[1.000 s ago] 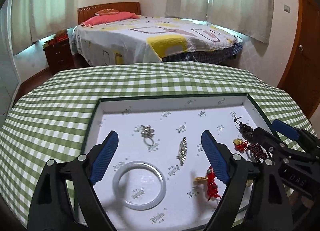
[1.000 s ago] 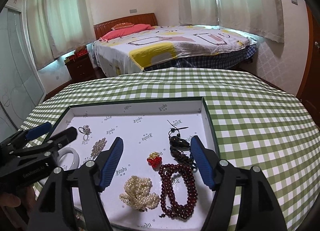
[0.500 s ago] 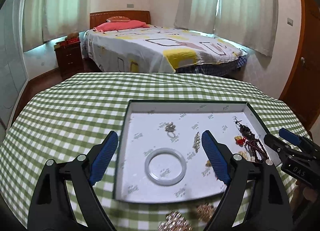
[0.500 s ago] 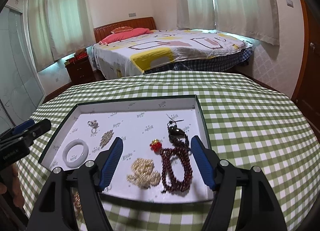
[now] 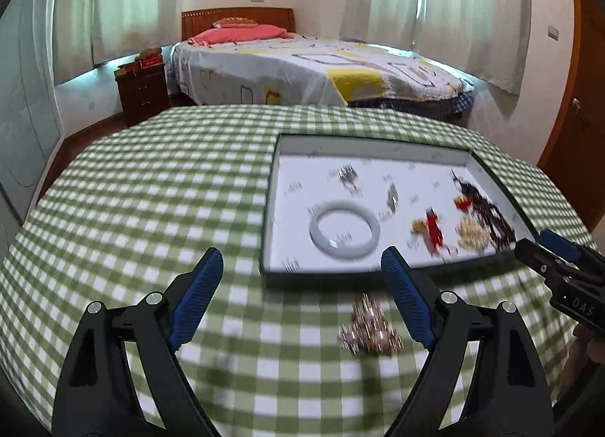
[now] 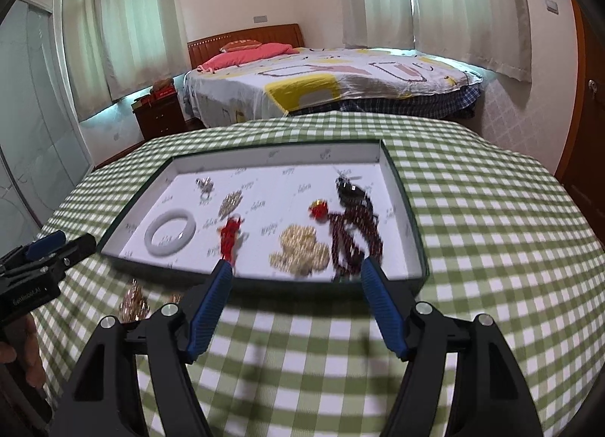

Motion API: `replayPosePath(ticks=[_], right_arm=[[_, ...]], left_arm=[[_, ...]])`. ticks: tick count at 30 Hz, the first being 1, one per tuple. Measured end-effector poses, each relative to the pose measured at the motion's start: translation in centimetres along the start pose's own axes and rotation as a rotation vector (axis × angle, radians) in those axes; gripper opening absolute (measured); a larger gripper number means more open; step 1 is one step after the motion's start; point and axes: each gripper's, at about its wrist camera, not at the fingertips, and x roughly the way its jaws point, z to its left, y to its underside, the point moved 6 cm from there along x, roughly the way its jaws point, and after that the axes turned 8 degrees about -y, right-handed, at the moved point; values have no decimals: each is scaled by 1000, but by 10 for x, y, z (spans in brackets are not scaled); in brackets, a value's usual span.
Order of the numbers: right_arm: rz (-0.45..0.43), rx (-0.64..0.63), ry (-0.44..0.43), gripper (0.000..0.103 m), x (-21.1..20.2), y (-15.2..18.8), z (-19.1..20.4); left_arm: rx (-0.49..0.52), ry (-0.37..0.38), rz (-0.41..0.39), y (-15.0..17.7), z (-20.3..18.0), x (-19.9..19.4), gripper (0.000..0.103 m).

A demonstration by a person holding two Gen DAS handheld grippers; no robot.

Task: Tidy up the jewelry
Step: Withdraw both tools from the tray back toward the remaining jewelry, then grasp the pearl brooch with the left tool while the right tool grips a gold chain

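Note:
A shallow white tray with a dark green rim sits on the green checked table. In it lie a white bangle, a silver ring, a silver brooch, a red tassel charm, a pearl strand and dark red beads. A gold sparkly piece lies on the cloth in front of the tray. My left gripper is open and empty above the cloth, left of the gold piece. My right gripper is open and empty in front of the tray.
The round table has a green checked cloth. Behind it stand a bed, a dark wooden nightstand and curtained windows. A wooden door is at the right.
Both grippers have pulled back from over the tray toward the table's near edge. The left one also swung left. The gold piece in front of the tray has come into view.

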Motion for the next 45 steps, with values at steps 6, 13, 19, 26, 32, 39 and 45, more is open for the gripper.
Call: replayPosePath(ticks=[6, 13, 19, 26, 32, 39, 45], right_arm=[[21, 10, -8, 68, -1, 19, 1], [24, 28, -16, 68, 0, 28, -3], [27, 33, -19, 68, 2, 30, -5], [37, 32, -19, 68, 5, 33, -3], [43, 23, -24, 68, 8, 34, 1], [50, 13, -26, 68, 9, 34, 5], [56, 8, -26, 68, 9, 36, 7]], left_arm=[[42, 19, 31, 22, -18, 1, 83], [80, 16, 65, 36, -35, 14, 83], [100, -1, 100, 44, -35, 24, 80], [62, -2, 135, 49, -16, 27, 71], [68, 30, 134, 49, -18, 26, 68], [98, 71, 144, 53, -25, 28, 53], [82, 104, 143, 51, -24, 28, 34]])
